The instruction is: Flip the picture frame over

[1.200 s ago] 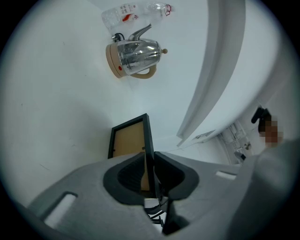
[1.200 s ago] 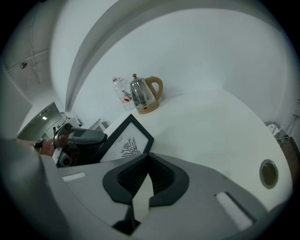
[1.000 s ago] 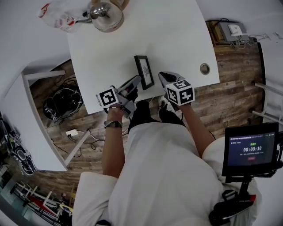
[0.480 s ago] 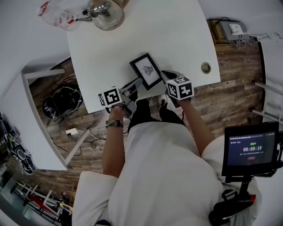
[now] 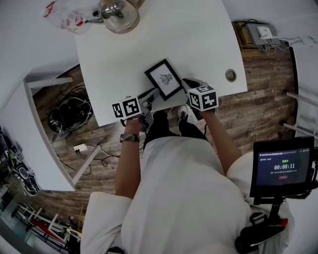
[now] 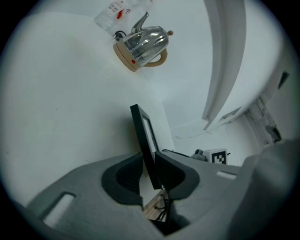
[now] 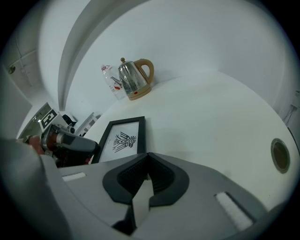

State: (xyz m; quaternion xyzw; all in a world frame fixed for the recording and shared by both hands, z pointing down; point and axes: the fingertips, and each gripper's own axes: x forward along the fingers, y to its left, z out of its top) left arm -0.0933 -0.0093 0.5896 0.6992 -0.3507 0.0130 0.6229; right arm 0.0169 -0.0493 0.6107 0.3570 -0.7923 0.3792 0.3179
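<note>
One edge of the picture frame (image 5: 164, 79), picture-up by the surface's (image 5: 198, 39) front edge, sits clamped in the left hand-held gripper (image 6: 149, 160), right hand-held gripper (image 7: 147, 159) closed on nothing, so I'd settle it flat before letting go.

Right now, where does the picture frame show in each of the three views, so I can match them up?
Head view: the picture frame is mid-picture, near the table's front edge, print showing.
Left gripper view: the frame is at centre, edge-on, running between the jaws.
Right gripper view: the frame is left of centre, just beyond the jaws.
Shared landmark: the kettle on the table's far side.
</note>
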